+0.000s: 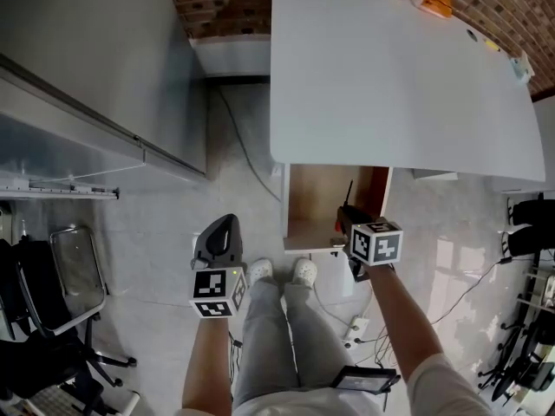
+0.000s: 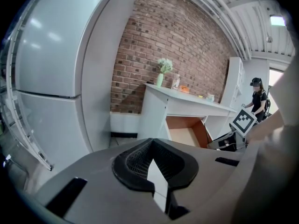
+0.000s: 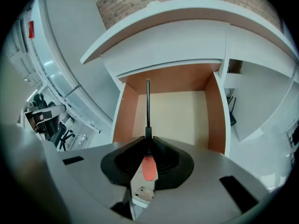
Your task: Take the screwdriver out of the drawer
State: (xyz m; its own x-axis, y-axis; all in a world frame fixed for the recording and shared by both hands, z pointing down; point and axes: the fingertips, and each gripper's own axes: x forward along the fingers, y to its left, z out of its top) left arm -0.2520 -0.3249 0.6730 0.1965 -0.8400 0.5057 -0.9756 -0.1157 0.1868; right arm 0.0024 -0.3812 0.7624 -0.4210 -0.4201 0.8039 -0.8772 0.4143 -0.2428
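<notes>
Pinching the screwdriver (image 3: 147, 107) by its orange handle, my right gripper (image 3: 148, 143) has its jaws clamped on it. The handle sits between the black pads and the thin dark shaft sticks straight out ahead. In the right gripper view the shaft shows against the pale bottom of the open drawer (image 3: 214, 107), clear of both brown side walls.

In the head view the drawer is pulled out from under the white desk (image 1: 390, 85). The right gripper sits at the drawer's front right corner, and the shaft pokes out past its marker cube, over the drawer.

My left gripper (image 2: 152, 144) is well apart from the drawer, off to the left above the floor (image 1: 165, 224). Its jaws are pressed together with nothing in them. It faces a brick wall (image 2: 177, 45), with a tall grey cabinet (image 2: 46, 78) at its left. A small vase of flowers (image 2: 161, 73) stands on the desk's far end, close to that wall. My white shoes (image 1: 282, 271) are on the floor just in front of the drawer.
</notes>
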